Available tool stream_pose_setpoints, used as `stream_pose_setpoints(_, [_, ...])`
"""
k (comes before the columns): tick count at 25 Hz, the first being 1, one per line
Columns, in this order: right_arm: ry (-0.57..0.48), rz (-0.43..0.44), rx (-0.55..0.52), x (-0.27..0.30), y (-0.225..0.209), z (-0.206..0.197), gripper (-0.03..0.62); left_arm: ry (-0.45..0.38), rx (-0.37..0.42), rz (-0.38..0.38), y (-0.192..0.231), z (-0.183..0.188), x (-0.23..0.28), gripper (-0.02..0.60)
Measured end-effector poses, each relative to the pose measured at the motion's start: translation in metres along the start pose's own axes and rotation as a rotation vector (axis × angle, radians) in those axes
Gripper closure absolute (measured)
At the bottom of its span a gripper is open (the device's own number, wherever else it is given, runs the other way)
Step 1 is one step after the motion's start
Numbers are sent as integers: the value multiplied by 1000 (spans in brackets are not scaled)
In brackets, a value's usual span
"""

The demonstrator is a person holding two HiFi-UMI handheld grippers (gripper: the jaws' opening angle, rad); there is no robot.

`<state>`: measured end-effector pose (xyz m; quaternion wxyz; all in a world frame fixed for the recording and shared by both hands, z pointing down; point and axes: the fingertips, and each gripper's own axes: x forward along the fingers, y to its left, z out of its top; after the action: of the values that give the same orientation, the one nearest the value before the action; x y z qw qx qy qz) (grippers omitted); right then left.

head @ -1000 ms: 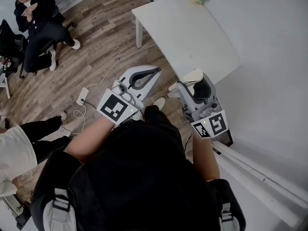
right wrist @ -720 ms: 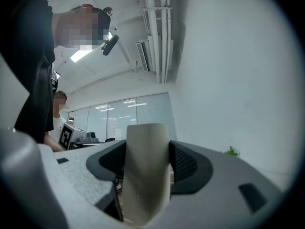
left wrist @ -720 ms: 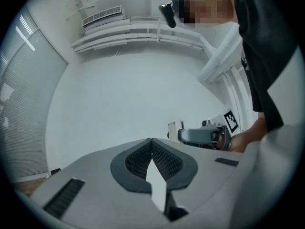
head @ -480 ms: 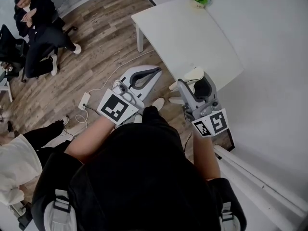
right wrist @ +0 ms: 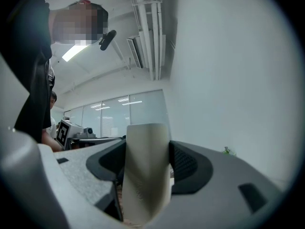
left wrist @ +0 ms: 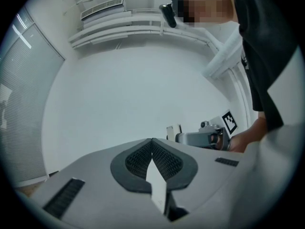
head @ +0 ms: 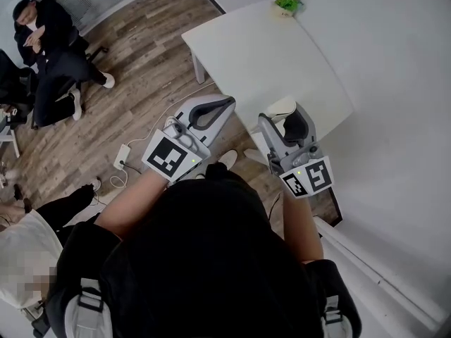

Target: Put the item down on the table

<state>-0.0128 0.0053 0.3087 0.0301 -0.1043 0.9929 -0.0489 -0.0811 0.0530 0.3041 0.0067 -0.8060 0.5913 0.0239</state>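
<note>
My right gripper (head: 285, 117) is shut on a flat cream-coloured item (head: 280, 108), held at the near edge of the white table (head: 268, 48). In the right gripper view the cream item (right wrist: 145, 171) stands upright between the two dark pads and hides the gap. My left gripper (head: 220, 105) hangs over the wooden floor just left of the table, jaws together. In the left gripper view its pads (left wrist: 167, 162) meet at the tip, with only a pale sliver between them. The right gripper (left wrist: 205, 138) shows beyond them.
A small green plant (head: 287, 1) stands at the table's far corner. A white wall runs along the right. On the wooden floor lie a power strip with a cable (head: 121, 156). A person sits at the upper left (head: 49, 41), another at the lower left (head: 25, 252).
Both grippers have come closer to the table. The right gripper with the cream item now reaches the table's near edge. Jaw states are unchanged.
</note>
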Motion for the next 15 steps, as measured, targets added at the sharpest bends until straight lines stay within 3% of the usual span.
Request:
stream_pose_setpoints(7, [57,-13,24,12,-82,-7,310,21,22,-10,18,-6,79,588])
stream_pose_setpoints(15, [109,-35,4,12,-88,-7,310,2,24,-43,17,0,89,588])
